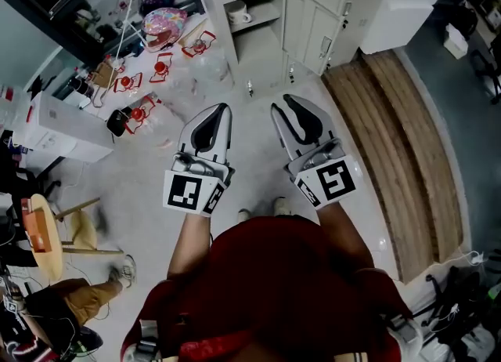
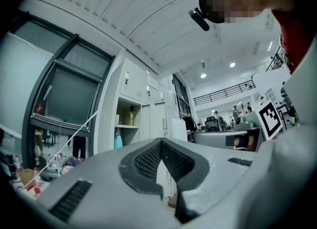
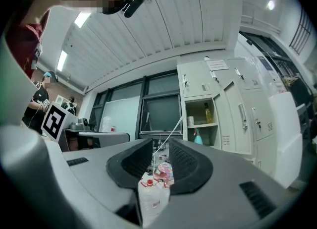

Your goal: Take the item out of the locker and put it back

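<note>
- The left claw (image 1: 222,111) sits centre-left in the head view. Its jaws are closed on nothing, and in the left gripper view its dark pads (image 2: 148,161) meet at the tips.
- The right claw (image 1: 283,106) is just beside it at centre-right, with its jaws slightly apart and empty. In the right gripper view, a clear bottle (image 3: 151,196) with a red cap shows through the narrow gap, standing on the floor (image 1: 258,172).
- Both claws hang over the pale floor, well apart from the locker (image 1: 270,47) at the top centre of the head view.
- One locker compartment is open, with a white mug (image 1: 239,14) on a shelf.
- In the right gripper view, a yellow bottle (image 3: 208,113) stands on the compartment's upper shelf and a teal bottle (image 3: 197,137) stands below it.
- A wooden platform (image 1: 391,141) runs along the right of the head view.
</note>
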The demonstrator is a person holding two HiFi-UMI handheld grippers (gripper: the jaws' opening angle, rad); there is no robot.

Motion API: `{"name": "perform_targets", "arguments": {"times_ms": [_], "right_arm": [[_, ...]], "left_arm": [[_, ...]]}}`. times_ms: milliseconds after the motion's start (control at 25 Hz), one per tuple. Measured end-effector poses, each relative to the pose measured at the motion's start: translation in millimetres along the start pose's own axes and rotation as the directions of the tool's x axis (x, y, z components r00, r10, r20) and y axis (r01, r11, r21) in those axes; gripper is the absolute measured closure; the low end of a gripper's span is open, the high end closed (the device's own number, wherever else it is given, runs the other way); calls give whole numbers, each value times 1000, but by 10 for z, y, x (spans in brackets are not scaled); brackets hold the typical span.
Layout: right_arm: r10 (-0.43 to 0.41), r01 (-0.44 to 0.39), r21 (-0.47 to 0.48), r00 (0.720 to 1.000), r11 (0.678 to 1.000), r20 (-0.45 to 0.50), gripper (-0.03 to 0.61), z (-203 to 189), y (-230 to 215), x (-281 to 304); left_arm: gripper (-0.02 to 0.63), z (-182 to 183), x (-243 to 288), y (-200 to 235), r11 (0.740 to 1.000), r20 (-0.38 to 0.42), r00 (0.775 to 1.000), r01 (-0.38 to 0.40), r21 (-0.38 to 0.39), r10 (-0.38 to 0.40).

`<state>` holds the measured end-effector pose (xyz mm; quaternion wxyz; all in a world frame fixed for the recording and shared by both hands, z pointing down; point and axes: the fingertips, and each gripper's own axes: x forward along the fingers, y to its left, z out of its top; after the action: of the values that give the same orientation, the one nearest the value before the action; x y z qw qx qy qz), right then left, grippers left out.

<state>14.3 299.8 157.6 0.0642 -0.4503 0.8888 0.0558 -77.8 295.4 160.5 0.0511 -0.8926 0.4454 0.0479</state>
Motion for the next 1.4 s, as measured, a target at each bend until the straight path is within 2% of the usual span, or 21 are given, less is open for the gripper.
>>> {"name": "perform_targets", "arguments": {"times_ms": [280,400,880,1160,1400], "right_arm": [[17,-17,14,999,1000,-28,404,-86,-303,34],[31,-30,15,999,999,-43,380,-109,-426,38],[65,-62,38,995,997,-70,350,-205,-740,104],[61,-59,29,994,998,-87,348,-303,-903,365],[47,-47,5,994,999,-96,348,-384,-1123,762]], "left_arm": [[607,-64,281,-81,1000,-9,1000,-28,5,28],[607,-74,392,-122,999,-7,999,-41,5,41],[607,-160,641,-162,996,-30,996,-88,11,88],[607,-271,831,47,996,-30,995,-91,1,91],[607,-346,1153,400,997,-13,997,-82,-2,82]]}}
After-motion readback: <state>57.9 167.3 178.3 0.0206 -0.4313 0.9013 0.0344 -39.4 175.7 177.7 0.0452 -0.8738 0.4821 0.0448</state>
